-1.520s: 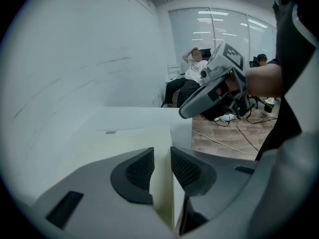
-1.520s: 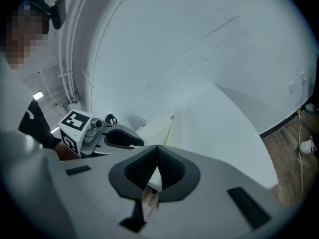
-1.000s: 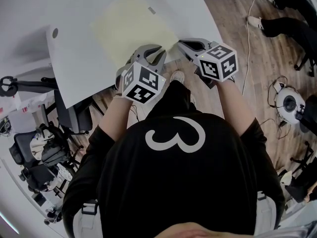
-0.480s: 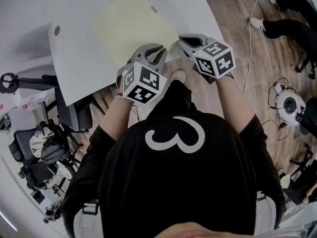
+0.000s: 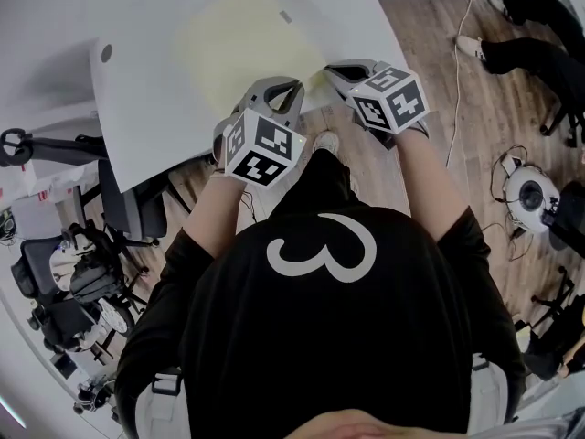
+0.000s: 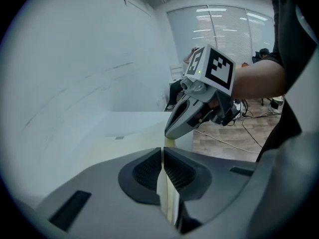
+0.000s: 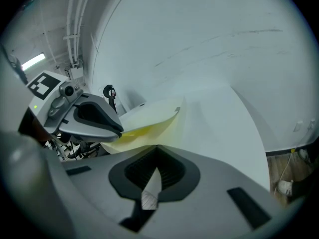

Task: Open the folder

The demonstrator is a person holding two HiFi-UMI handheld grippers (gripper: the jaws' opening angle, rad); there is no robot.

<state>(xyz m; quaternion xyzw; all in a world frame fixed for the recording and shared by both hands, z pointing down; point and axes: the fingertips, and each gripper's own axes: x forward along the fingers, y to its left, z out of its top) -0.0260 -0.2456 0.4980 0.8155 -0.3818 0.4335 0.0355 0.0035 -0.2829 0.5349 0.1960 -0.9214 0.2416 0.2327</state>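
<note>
Pale yellow folder (image 5: 242,48), white table (image 5: 146,126), brown wooden floor (image 5: 411,35)

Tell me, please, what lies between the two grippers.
The near edge of the folder, shown in the head view; the left gripper's jaws are closing on it.

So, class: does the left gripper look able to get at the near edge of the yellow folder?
Very likely yes: the left gripper is at the near edge of the folder, its jaws closing with the pale sheet between them, and nothing blocks the way.
</note>
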